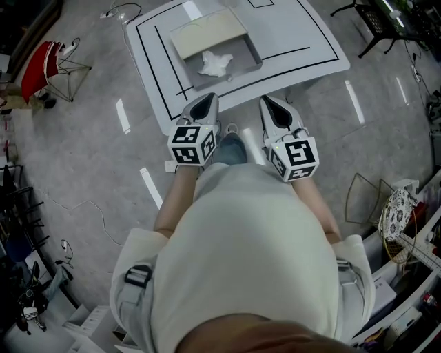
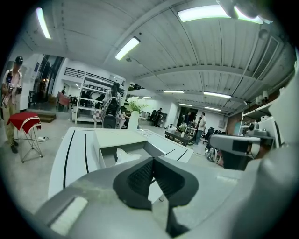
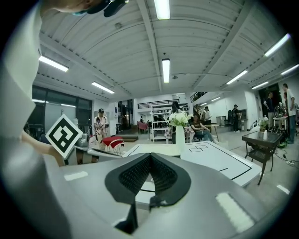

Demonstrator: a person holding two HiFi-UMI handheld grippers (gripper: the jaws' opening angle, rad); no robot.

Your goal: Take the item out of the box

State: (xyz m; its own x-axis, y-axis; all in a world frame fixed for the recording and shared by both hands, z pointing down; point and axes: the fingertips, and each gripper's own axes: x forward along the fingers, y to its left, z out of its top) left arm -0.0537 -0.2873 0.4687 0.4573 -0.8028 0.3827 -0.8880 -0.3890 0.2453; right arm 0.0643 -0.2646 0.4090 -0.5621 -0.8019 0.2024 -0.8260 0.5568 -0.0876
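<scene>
A shallow grey box [image 1: 224,52] with its pale lid folded back sits on the white table [image 1: 317,48] marked with black lines. A crumpled white item [image 1: 216,63] lies inside the box. Both grippers hover side by side at the table's near edge, short of the box. My left gripper [image 1: 204,98] is shut with nothing in it, and so is my right gripper [image 1: 270,101]. In the left gripper view the closed tips [image 2: 153,158] point at the box [image 2: 140,144] and the white item [image 2: 125,155]. In the right gripper view the closed tips [image 3: 150,156] point over the table [image 3: 210,161].
A red stool [image 1: 41,65] stands on the floor to the left, with cables near it. A black side table [image 1: 386,21] is at the far right and a wire basket [image 1: 365,196] at the near right. A white vase with flowers [image 3: 180,135] stands behind the table. People stand in the background.
</scene>
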